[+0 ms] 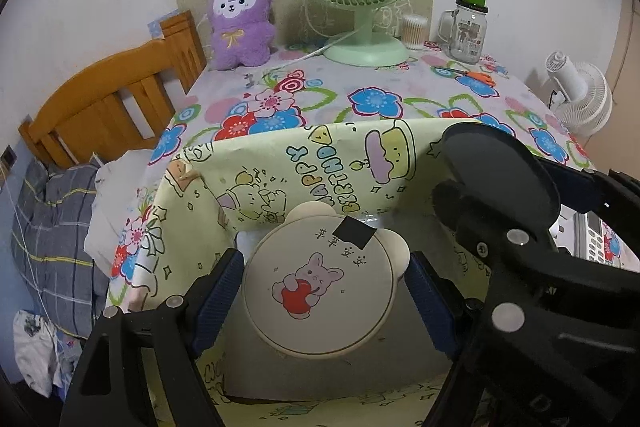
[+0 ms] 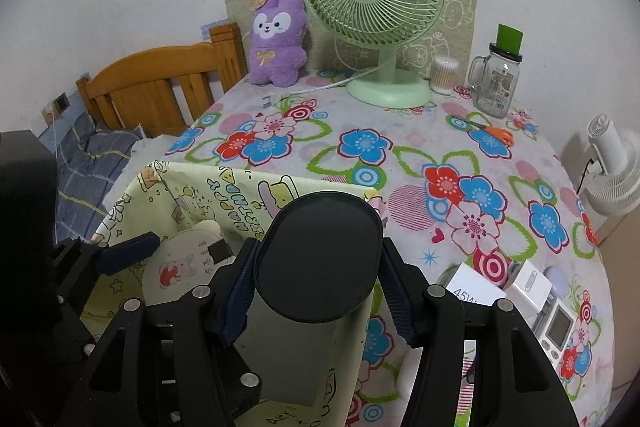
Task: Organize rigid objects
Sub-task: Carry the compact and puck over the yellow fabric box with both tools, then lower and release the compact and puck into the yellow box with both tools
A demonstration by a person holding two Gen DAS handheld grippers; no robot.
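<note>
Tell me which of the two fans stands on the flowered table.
The green desk fan, standing at the table's back beside the purple plush. The white fan sits off the table's right edge.

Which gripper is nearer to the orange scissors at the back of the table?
Right, probably. The right gripper, shut on a dark oval case, sits on the scissors' side. The left gripper, around a round bunny-print box, is further left.

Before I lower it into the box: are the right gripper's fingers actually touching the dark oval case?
Touching. The right wrist view shows both blue fingers pressed against the sides of the dark oval case, with no gap visible.
</note>
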